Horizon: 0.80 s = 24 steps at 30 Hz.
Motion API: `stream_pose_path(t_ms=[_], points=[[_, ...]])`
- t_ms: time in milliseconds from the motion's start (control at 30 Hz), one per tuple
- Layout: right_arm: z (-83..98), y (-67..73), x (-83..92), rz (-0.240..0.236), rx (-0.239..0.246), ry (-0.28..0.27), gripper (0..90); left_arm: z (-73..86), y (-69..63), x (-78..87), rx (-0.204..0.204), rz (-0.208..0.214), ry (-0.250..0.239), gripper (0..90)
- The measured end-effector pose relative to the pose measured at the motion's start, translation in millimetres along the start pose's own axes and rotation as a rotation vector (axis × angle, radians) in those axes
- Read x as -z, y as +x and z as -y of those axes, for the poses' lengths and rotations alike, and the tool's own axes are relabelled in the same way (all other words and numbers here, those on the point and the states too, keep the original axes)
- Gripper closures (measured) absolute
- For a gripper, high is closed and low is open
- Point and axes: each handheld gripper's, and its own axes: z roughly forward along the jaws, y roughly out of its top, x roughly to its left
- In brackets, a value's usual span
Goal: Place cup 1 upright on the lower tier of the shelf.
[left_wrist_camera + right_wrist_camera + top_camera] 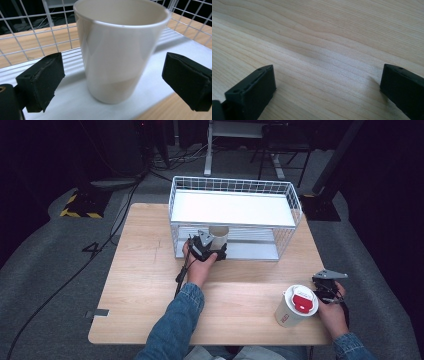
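A cream cup (117, 50) stands upright on the white lower shelf (75, 105) of a wire basket rack (235, 215); from above the cup (218, 234) shows at the shelf's front. My left gripper (112, 82) is open, its black pads either side of the cup with a gap on both sides. From above, the left gripper (206, 247) sits at the rack's open front. My right gripper (327, 92) stands open over bare wood with nothing between its pads; the high view has the right gripper (327, 282) at the table's right edge.
A paper cup with a white lid and red label (296, 306) stands near the front right of the wooden table (145, 285), beside my right hand. The rack has a white top shelf (230, 207). Cables and a desk frame lie on the floor beyond.
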Motion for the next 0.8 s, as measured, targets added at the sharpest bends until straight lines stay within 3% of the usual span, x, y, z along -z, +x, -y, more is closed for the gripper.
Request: stream_pose_path(t_ms=[333, 733, 800], points=[[0.0, 0.0, 0.0, 0.0, 0.0, 0.0, 0.1, 0.8, -5.6, 40.5, -0.068, 0.001, -0.009, 5.0], [0.0, 0.1, 0.0, 0.001, -0.001, 0.0, 0.1, -3.9, -11.6, 82.2, -0.107, 0.04, -0.025, 5.3], [0.0, 0.1, 0.0, 0.001, 0.0, 0.0, 0.1, -3.9, -12.3, 89.2, -0.126, 0.041, -0.003, 5.9]])
